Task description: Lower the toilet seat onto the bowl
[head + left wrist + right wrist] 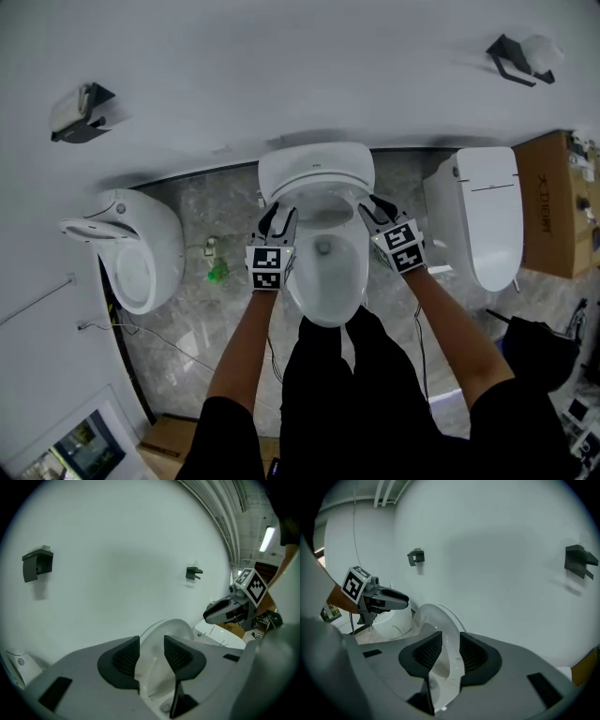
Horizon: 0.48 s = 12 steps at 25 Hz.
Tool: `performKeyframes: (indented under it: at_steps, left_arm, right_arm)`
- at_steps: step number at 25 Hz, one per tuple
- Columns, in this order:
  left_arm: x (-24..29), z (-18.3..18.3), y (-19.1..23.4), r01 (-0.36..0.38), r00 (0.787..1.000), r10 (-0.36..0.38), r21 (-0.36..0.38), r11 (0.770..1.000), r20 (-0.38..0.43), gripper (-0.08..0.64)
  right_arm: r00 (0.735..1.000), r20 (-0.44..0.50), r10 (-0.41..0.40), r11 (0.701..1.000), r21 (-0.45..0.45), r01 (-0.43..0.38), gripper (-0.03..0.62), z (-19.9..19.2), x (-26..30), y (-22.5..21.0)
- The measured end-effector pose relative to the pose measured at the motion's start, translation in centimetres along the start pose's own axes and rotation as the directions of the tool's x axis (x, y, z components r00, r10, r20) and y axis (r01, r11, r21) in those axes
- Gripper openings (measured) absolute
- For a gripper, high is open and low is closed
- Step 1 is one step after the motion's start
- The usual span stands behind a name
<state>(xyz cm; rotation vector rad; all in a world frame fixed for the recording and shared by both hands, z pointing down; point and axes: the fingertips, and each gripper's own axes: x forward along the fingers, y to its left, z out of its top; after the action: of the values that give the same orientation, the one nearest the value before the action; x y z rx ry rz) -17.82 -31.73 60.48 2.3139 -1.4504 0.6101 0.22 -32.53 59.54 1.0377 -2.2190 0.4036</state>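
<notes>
A white toilet bowl (306,298) stands against the wall in the middle of the head view. Its white seat (317,171) is raised and leans toward the wall. My left gripper (279,221) is at the seat's left edge. In the left gripper view the seat's rim (165,631) runs between the left gripper's (151,643) pads, which stand apart from it. My right gripper (379,210) is at the seat's right edge. There the rim (432,618) passes between the right gripper's (450,638) pads, which sit close to it without pressing. Both grippers are open.
A second white toilet (131,251) stands to the left and a third (489,214) to the right, with a cardboard box (560,204) beyond that one. Paper holders (81,112) (521,56) hang on the wall. A small green item (217,272) and cables lie on the floor at the left.
</notes>
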Motion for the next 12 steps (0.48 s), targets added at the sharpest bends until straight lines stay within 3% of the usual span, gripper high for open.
performKeyframes:
  at_steps: [6,12]
  left_arm:
    - [2.5,-1.3,0.4,0.046,0.998,-0.043,0.084,0.995,-0.038,0.172]
    - [4.2,-2.2,1.3,0.052,0.994,-0.047,0.051,0.997,-0.099,0.172]
  right_arm:
    - [0.998,-0.053,0.017,0.996,-0.086,-0.022,0.129,0.2,2.5,-0.1]
    - [0.997,-0.073,0.020,0.983,-0.179,-0.033,0.129,0.1,5.0,-0.4]
